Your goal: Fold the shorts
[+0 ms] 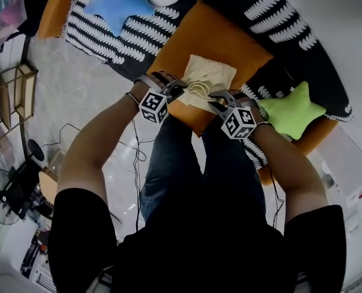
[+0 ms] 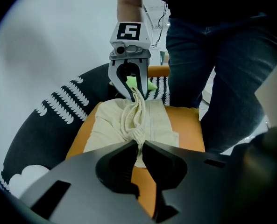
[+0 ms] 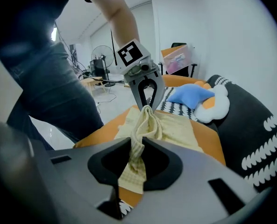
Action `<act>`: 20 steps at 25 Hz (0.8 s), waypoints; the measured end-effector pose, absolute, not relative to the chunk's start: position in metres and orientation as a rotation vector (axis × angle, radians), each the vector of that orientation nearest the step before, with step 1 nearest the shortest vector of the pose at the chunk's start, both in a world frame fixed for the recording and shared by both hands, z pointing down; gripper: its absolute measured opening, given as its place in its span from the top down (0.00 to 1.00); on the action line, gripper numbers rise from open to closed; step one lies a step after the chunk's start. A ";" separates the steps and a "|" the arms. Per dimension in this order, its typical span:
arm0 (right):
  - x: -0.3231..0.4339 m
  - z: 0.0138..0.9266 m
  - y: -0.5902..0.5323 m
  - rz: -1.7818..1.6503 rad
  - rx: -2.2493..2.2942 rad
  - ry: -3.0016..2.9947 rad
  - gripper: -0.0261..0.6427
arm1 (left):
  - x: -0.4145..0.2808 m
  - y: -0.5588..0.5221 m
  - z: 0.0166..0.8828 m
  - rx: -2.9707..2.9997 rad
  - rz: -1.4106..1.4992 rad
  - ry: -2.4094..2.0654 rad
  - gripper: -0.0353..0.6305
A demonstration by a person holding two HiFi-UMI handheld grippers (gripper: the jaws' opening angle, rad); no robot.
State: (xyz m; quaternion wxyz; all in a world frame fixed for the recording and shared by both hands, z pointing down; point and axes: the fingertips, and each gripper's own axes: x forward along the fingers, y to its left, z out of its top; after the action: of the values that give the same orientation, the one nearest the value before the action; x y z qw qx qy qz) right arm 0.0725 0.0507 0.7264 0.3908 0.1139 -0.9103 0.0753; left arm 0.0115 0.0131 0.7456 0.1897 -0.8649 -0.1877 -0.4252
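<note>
**Both tongs pinch the shorts on the orange cushion**

The cream shorts lie on the orange cushion, over the cushion's half nearer the person. Most of the cloth rests flat on the cushion. The edge toward the cushion's near side is gathered into a bunched ridge lifted off the cushion.

The left tongs are clamped on one end of that ridge, with cloth drawn into the narrow gap between the tips. The right tongs are clamped on the other end, with a fold of cloth hanging down through them. The two face each other closely above the cushion's near edge.

A green star pillow lies beside the cushion's right corner. A blue star pillow lies beyond its far left side.
</note>
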 end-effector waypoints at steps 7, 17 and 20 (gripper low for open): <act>0.053 0.750 0.080 0.169 0.219 -2.254 0.85 | 0.000 0.030 0.764 -2.453 -1.285 -0.516 0.87; 0.047 0.773 0.108 0.468 0.319 -2.168 0.83 | -0.008 0.057 0.770 -2.586 -1.380 -0.449 0.85; 0.043 0.778 0.117 0.559 0.322 -2.131 0.78 | -0.015 0.069 0.773 -2.635 -1.462 -0.474 0.75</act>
State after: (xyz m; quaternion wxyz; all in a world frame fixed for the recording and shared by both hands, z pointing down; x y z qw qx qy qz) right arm 0.0431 0.1173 0.7785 0.4416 0.1299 -0.8587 0.2252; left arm -0.0146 0.0695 0.7730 0.0456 -0.8628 -0.1553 -0.4789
